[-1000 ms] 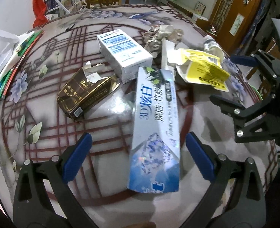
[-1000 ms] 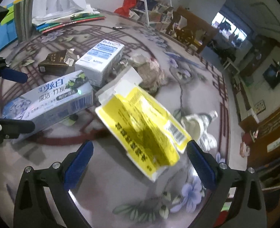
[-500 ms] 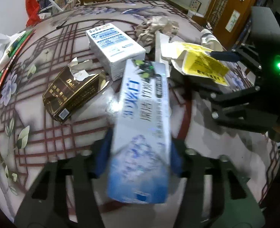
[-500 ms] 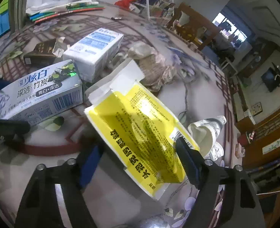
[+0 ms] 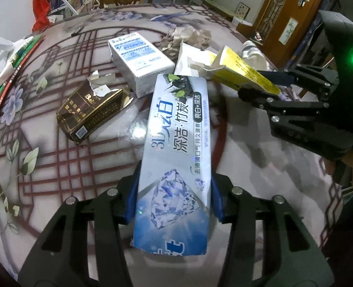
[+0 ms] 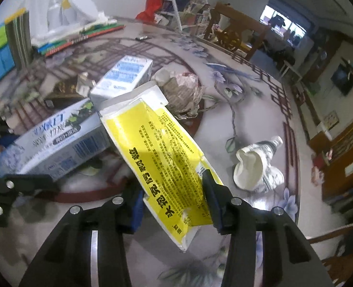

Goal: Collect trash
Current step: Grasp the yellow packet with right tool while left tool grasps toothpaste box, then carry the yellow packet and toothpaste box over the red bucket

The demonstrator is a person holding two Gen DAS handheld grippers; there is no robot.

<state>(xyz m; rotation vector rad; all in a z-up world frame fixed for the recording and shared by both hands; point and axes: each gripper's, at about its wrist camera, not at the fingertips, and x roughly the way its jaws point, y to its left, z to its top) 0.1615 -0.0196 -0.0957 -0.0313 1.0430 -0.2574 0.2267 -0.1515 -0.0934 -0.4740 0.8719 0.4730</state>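
Toothpaste box [image 5: 176, 148] is now pinched by the left gripper [image 5: 172, 199]; yellow carton [image 6: 162, 153] is pinched by the right gripper [image 6: 174, 201]. Both jaws have just been closing from wide spread. Both pieces sit over the patterned table [image 5: 56, 167], secured. Cigarette pack [image 5: 92, 110], white box [image 5: 140, 59] and crumpled paper [image 6: 183, 91] are still to collect.

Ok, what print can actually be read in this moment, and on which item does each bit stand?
"3D炫白 深洁·竹炭": toothpaste box, gripped by the left gripper.
"亮白+深洁": same box, dark oval label.
"Ba…", the rest torn away: gold-brown cigarette pack.
Yellow carton in the right gripper: print unclear.
White-blue box: print too small.
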